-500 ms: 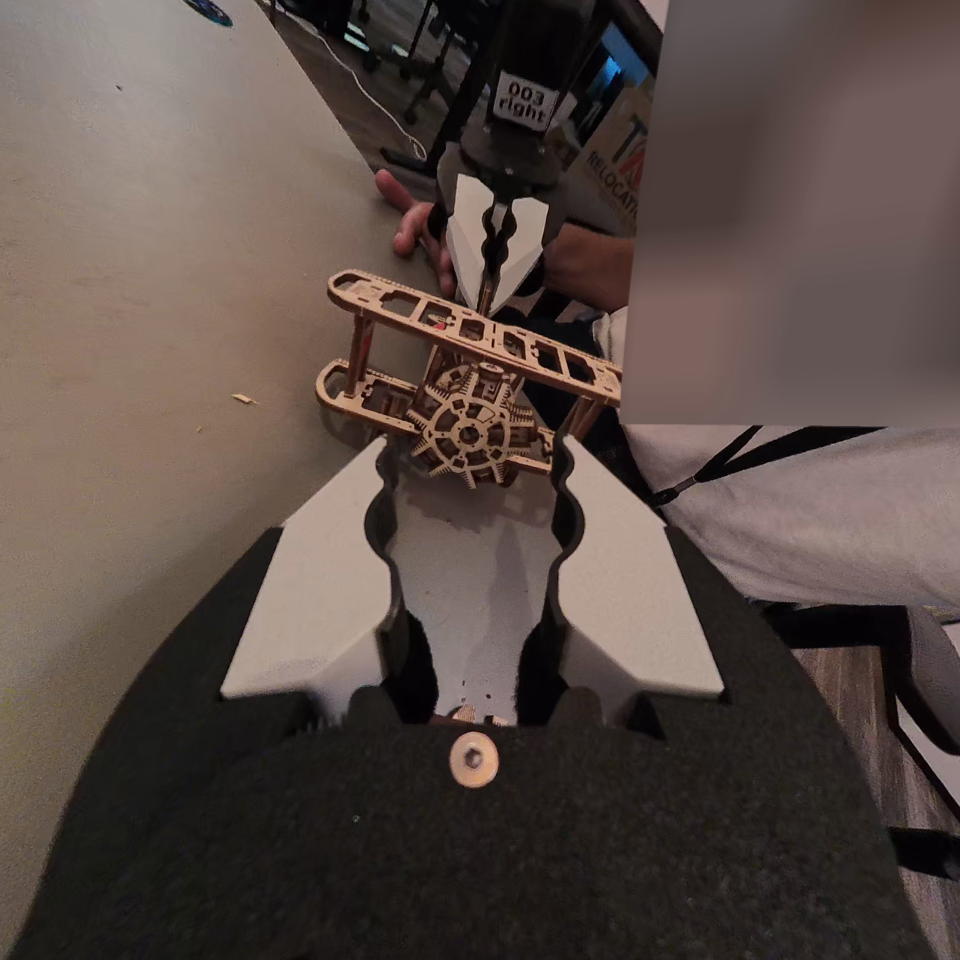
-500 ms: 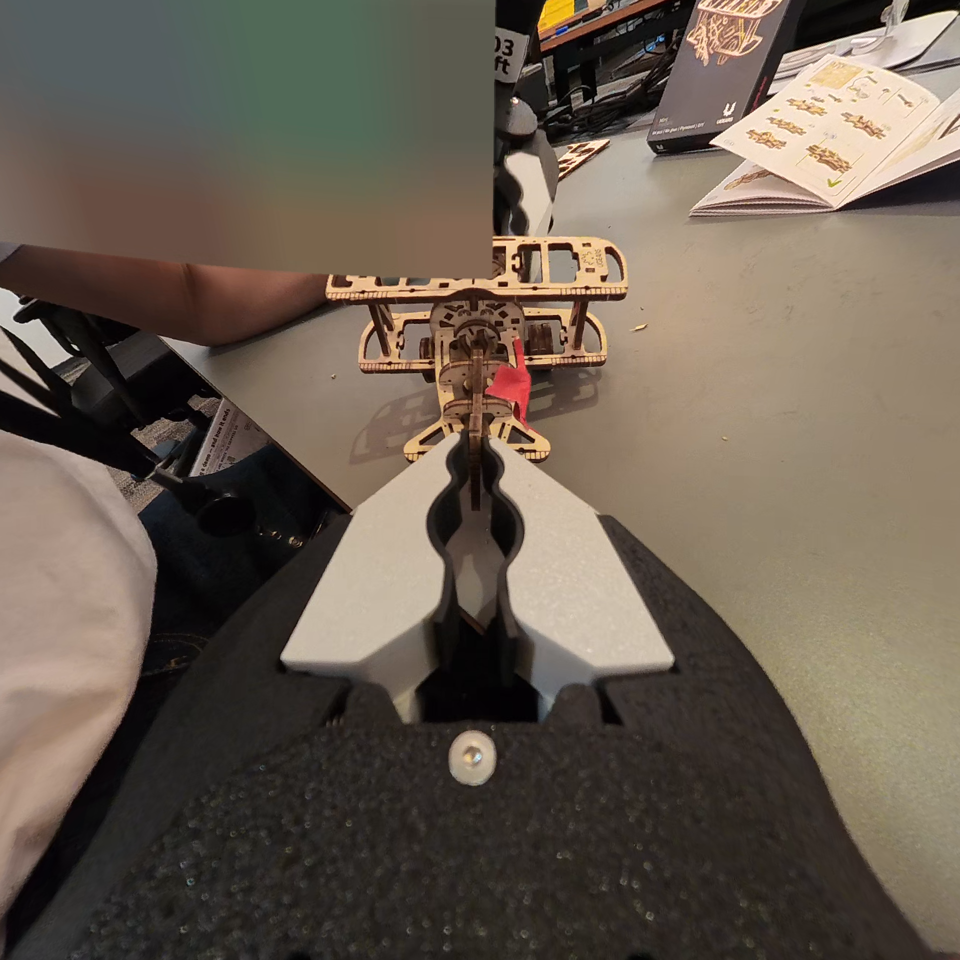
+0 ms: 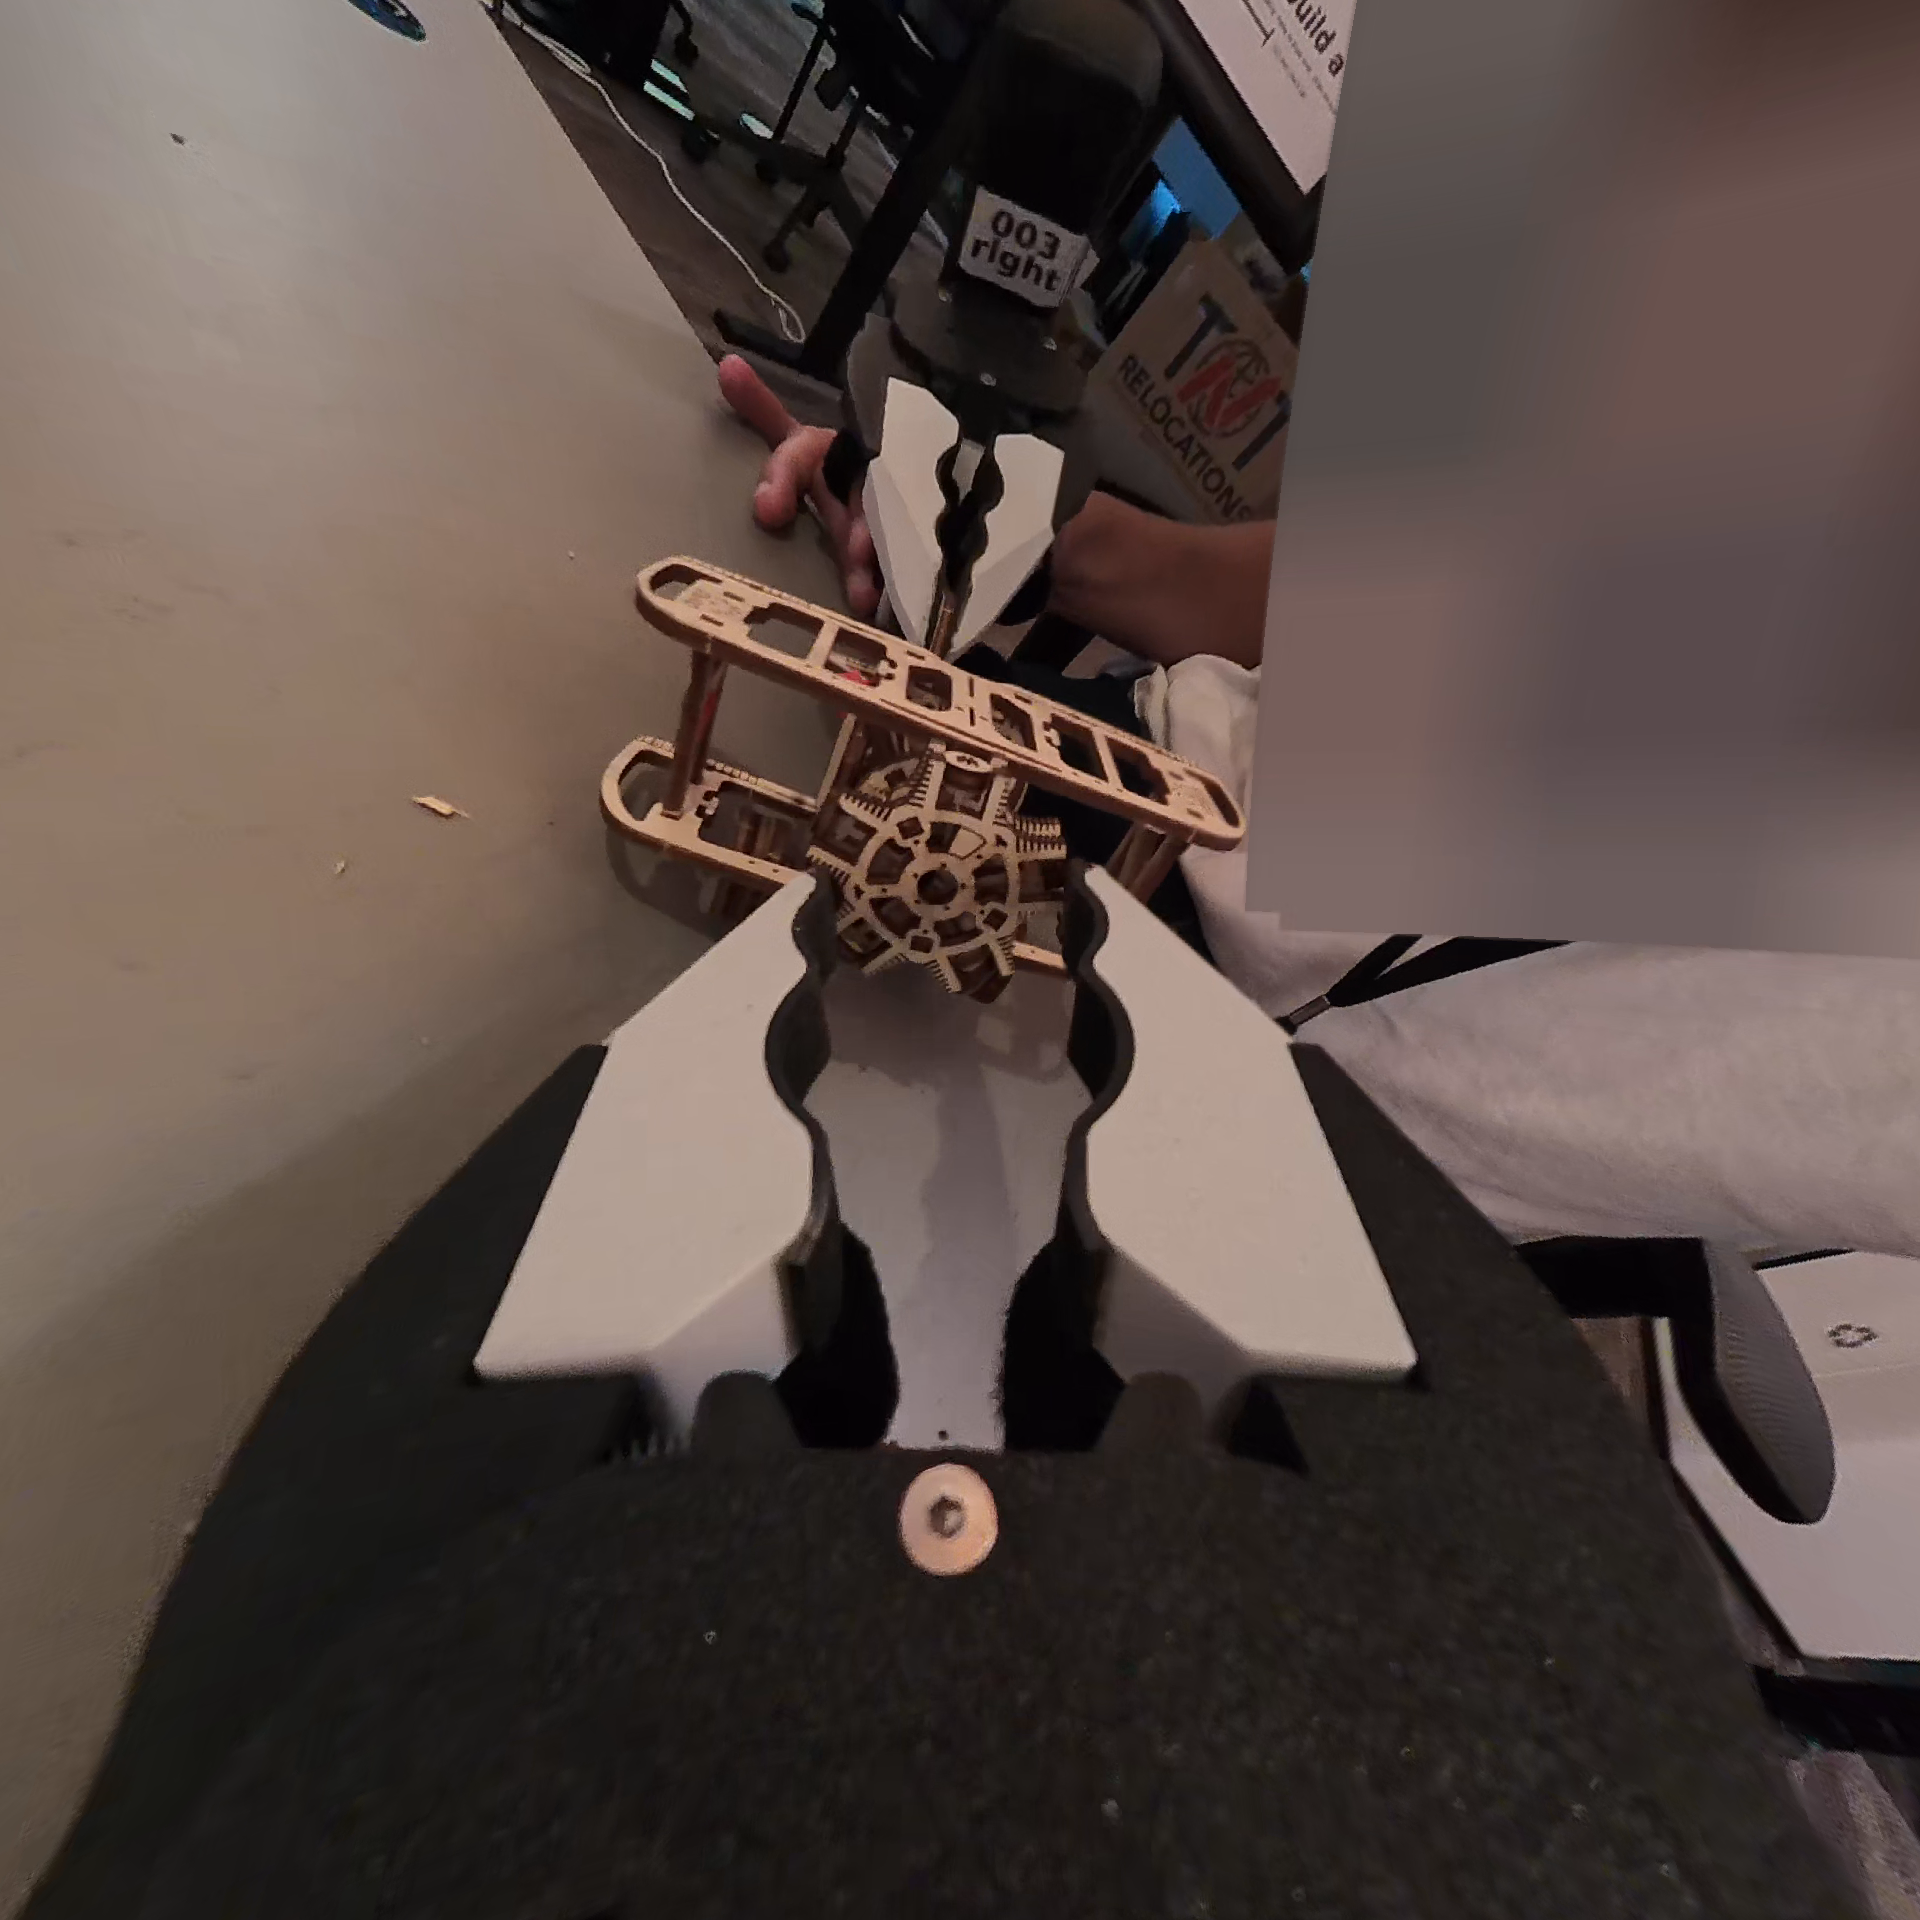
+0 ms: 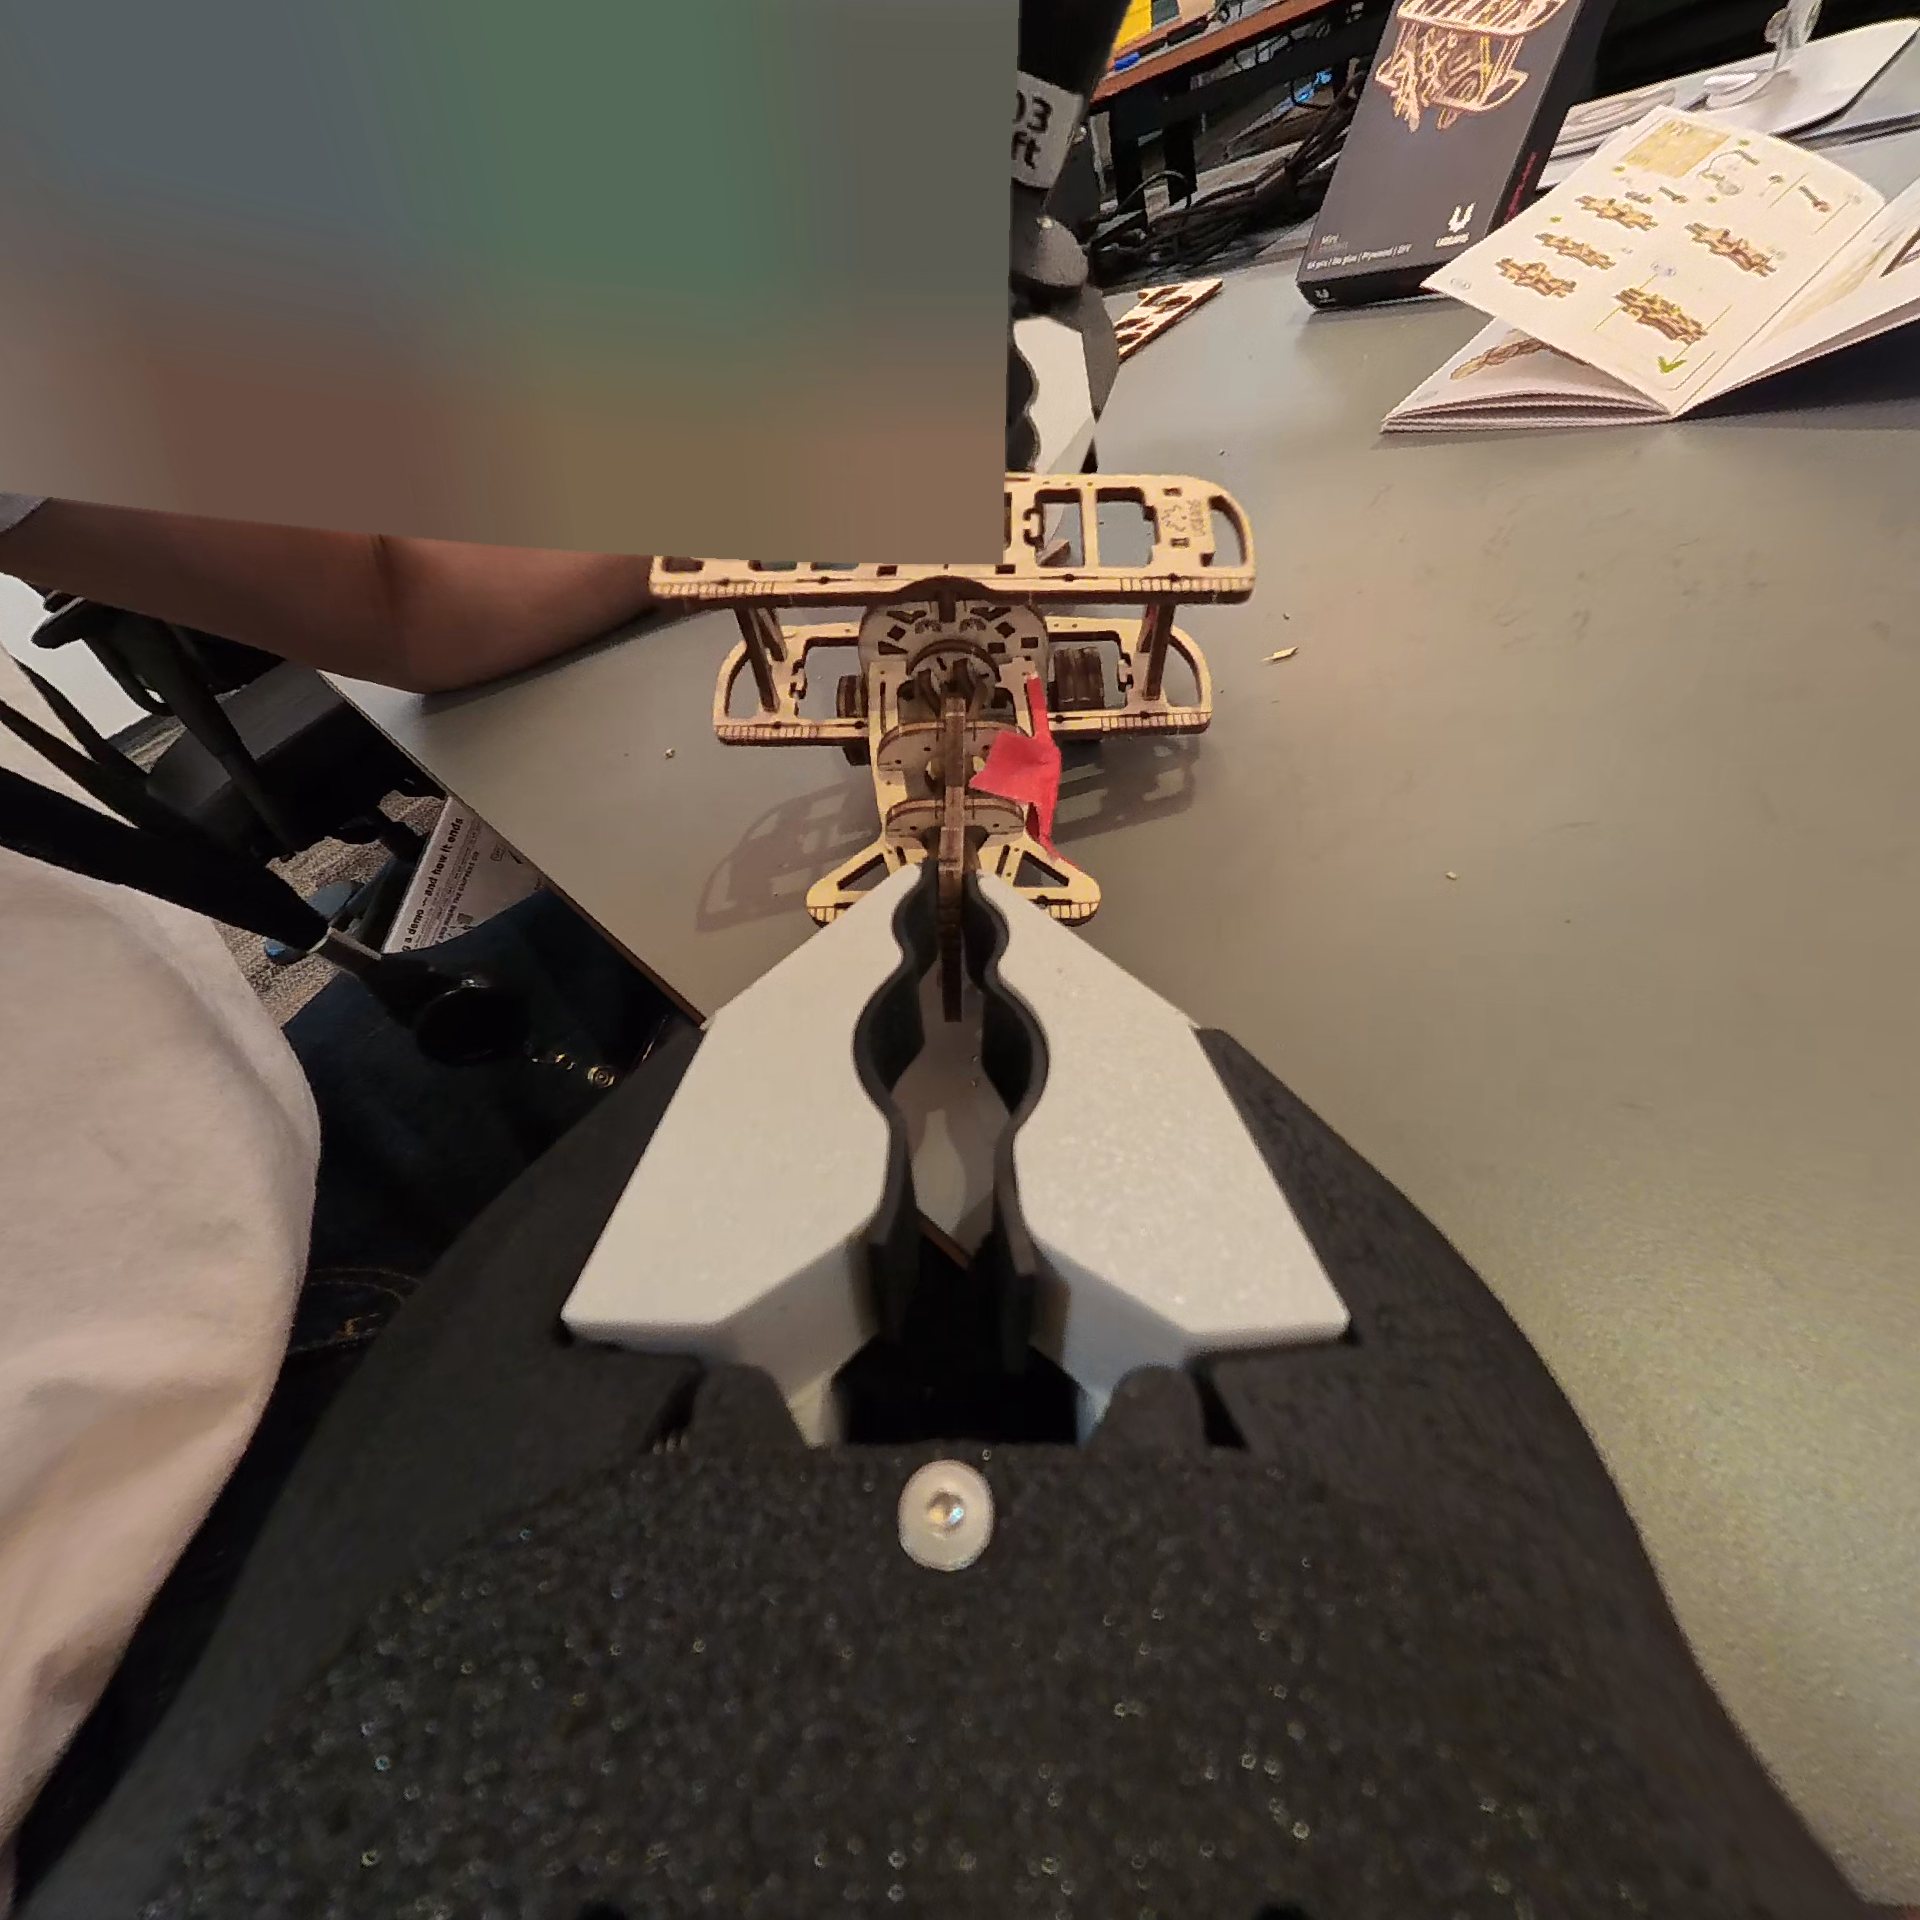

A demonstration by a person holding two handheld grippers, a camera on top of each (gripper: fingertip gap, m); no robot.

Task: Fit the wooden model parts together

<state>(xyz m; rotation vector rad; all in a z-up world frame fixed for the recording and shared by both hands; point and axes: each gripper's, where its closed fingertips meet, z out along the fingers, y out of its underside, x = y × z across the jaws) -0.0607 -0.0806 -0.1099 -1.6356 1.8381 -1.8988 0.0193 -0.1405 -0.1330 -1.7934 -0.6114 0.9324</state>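
Note:
A wooden biplane model point(image 3: 935, 727) stands on the grey table point(image 3: 260, 623), near its edge. Its round radial engine point(image 3: 930, 894) faces my left gripper point(image 3: 940, 894), which is open. The fingertips point(image 3: 800, 914) sit on either side of the engine, and I cannot tell if they touch it. My right gripper point(image 4: 951, 894) is shut on the upright tail fin point(image 4: 951, 935) of the biplane point(image 4: 956, 644). It also shows in the left wrist view point(image 3: 951, 613), behind the top wing. A red scrap point(image 4: 1023, 769) hangs on the fuselage.
A person's hand point(image 3: 800, 468) rests on the table behind the model, and an arm point(image 4: 416, 613) lies along the table edge. An open instruction booklet point(image 4: 1662, 281), a black box point(image 4: 1455, 135) and a wooden part sheet point(image 4: 1164, 312) lie at the far right. Small wood chips point(image 3: 436, 805) are scattered about.
My left gripper's jaws have narrowed a little and now flank the engine more closely. The model tilts slightly more in the left wrist view. The right gripper still holds the tail fin.

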